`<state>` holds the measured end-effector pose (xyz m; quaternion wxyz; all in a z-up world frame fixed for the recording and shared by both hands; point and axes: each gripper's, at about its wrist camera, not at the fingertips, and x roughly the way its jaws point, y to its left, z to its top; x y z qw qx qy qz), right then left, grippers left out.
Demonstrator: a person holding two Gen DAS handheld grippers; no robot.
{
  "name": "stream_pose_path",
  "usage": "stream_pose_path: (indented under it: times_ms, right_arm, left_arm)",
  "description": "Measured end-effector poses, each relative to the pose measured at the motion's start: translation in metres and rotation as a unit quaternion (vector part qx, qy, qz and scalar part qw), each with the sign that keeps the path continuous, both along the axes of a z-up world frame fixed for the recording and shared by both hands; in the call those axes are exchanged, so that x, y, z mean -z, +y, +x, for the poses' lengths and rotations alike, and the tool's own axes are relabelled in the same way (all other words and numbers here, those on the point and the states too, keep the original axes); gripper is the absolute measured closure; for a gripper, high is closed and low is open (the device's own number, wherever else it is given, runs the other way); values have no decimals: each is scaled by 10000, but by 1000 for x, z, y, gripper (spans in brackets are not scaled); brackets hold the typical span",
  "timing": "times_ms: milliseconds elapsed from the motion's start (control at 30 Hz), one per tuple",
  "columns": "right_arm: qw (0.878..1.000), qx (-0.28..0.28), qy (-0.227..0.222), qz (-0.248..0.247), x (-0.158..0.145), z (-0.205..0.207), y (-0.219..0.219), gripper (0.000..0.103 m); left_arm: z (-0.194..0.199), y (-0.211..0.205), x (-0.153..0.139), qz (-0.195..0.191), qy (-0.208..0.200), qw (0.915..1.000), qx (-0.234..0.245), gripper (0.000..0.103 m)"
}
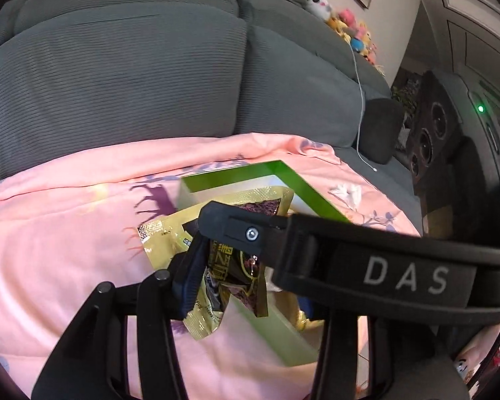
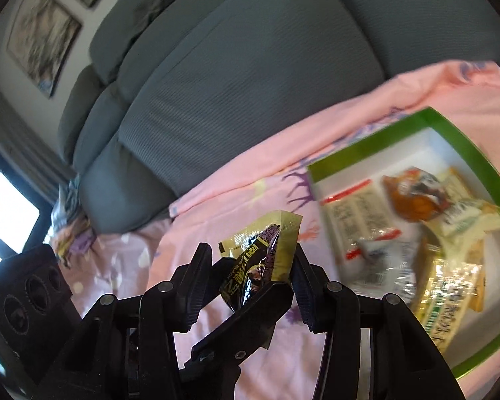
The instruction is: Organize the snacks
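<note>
Grey sofa [image 2: 250, 66] backs a pink sheet [image 1: 66, 250], where a green box [image 2: 450, 123] of snacks sits at 3 o'clock. Both grippers, left [image 1: 230, 250] and right [image 2: 250, 266], clamp one gold packet [image 2: 270, 250] aloft; best the left lets go before the right carries it boxward.

Matte black plastic left gripper [image 1: 223, 253] and right gripper [image 2: 253, 276], round pivot pins, white "DAS" lettering
</note>
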<state>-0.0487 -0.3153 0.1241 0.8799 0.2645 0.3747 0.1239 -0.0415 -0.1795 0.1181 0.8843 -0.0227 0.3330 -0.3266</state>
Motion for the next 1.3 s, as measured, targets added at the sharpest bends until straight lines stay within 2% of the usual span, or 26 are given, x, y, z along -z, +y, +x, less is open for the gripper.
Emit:
stream_pose_path:
  times_ms: [200, 433, 700, 867, 967, 1100, 1167, 1233, 1300]
  right_arm:
    - [9986, 432, -54, 313, 2, -10, -39, 53]
    - [9951, 837, 240, 463, 19, -11, -70, 53]
    - [9903, 1206, 602, 336, 34, -4, -86, 53]
    - [9877, 1366, 705, 269, 37, -4, -91, 53]
    - [9861, 1492, 710, 148, 34, -6, -93, 53]
    - [9840, 1645, 676, 81, 30, -11, -97, 53]
    - [9829, 1730, 624, 38, 26, -16, -98, 53]
    - [9818, 1801, 595, -50, 22, -19, -98, 53]
    - [9807, 1856, 580, -176, 17, -22, -97, 50]
  left_arm:
    - [2, -35, -1, 120, 11, 9995, 308, 57]
    - [11, -63, 17, 120, 453, 9972, 581, 57]
    - [21, -78, 38, 149, 907, 9935, 664, 57]
    - [23, -80, 44, 179, 1001, 9929, 617, 55]
    - [22, -77, 43, 108, 1054, 9926, 587, 48]
    - [17, -72, 33, 110, 880, 9951, 427, 28]
    - [15, -67, 27, 31, 809, 9959, 396, 26]
    - [11, -64, 21, 11, 750, 9965, 379, 14]
    - [5, -59, 13, 27, 621, 9975, 328, 13]
